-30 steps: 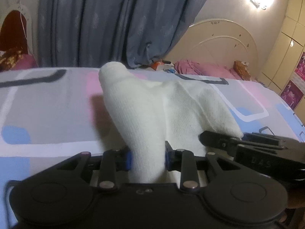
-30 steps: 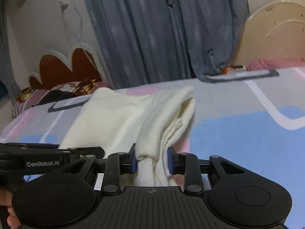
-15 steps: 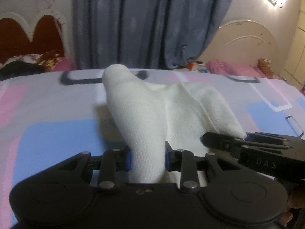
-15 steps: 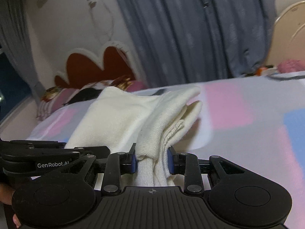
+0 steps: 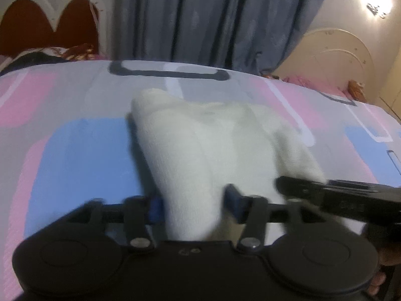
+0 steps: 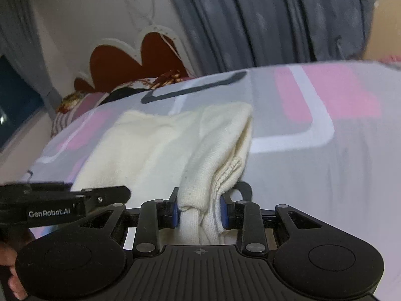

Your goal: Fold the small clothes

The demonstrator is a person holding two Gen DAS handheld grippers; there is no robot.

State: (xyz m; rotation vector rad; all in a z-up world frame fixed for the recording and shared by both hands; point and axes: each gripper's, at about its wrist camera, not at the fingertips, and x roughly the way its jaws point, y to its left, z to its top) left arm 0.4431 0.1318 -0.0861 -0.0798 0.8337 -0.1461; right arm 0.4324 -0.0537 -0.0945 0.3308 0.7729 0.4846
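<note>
Since a moment ago we swing the cream garment (image 5: 200, 145) across the bed (image 5: 75, 150); left tool (image 5: 193, 204) opening off it, right tool (image 6: 199, 212) clamps its bunched edge. Fold half laid, flattening remains.

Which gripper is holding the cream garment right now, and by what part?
Right gripper pinches the cream garment at its bunched near edge. Left gripper jaws are opening; the cloth lies between them, right pad clear, so no real hold.

The garment (image 5: 213, 138) lies on the bed (image 5: 75, 150) — headboard (image 5: 50, 22) and curtain (image 5: 200, 17) behind it.
</note>
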